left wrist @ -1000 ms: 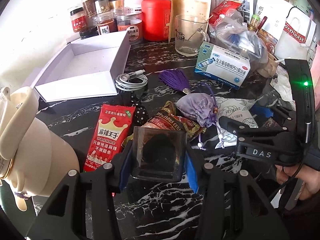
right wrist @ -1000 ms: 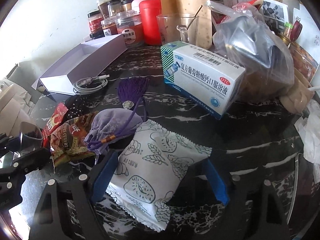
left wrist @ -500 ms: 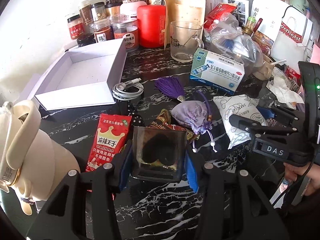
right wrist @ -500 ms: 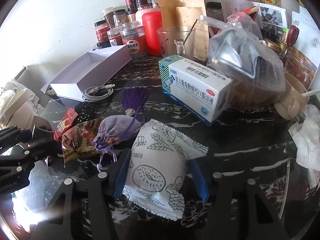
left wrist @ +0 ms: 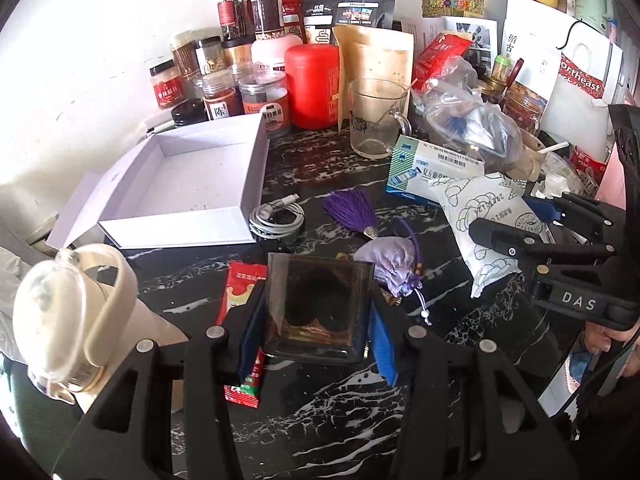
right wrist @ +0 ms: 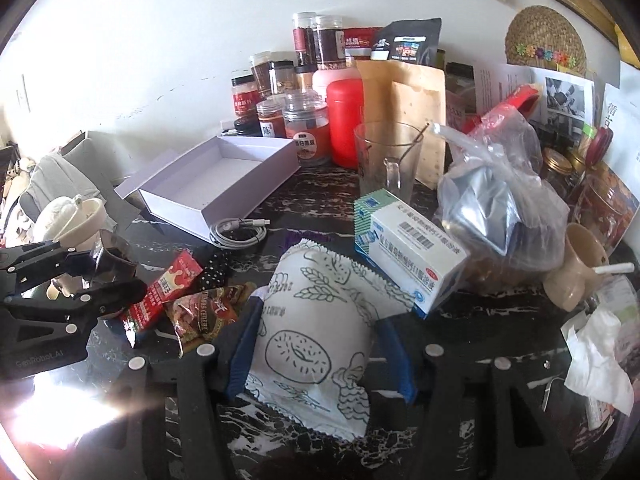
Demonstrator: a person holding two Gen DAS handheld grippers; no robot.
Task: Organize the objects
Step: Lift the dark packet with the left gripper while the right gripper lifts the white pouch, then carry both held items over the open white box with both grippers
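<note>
My left gripper [left wrist: 316, 312] is shut on a dark square glass cup [left wrist: 318, 306] and holds it above the black marble counter. It also shows in the right wrist view [right wrist: 114, 264]. My right gripper [right wrist: 320, 344] is shut on a white snack packet with line drawings [right wrist: 316, 332] and holds it lifted off the counter. The packet also shows in the left wrist view [left wrist: 484, 232]. An open white box [left wrist: 192, 184] lies at the back left. A purple pouch [left wrist: 390, 266], a purple tassel [left wrist: 352, 212], a coiled white cable [left wrist: 276, 220] and a red snack packet [right wrist: 166, 290] lie on the counter.
Jars and a red canister [left wrist: 314, 86] line the back wall. A glass mug [left wrist: 376, 120], a medicine box [right wrist: 412, 252] and a plastic bag [right wrist: 500, 208] stand at the right. A cream kettle [left wrist: 68, 320] is at the left. A brown wrapper [right wrist: 208, 312] lies near the red packet.
My right gripper closed on the white snack packet and lifted it off the counter. My left gripper rose a little with the glass cup still held.
</note>
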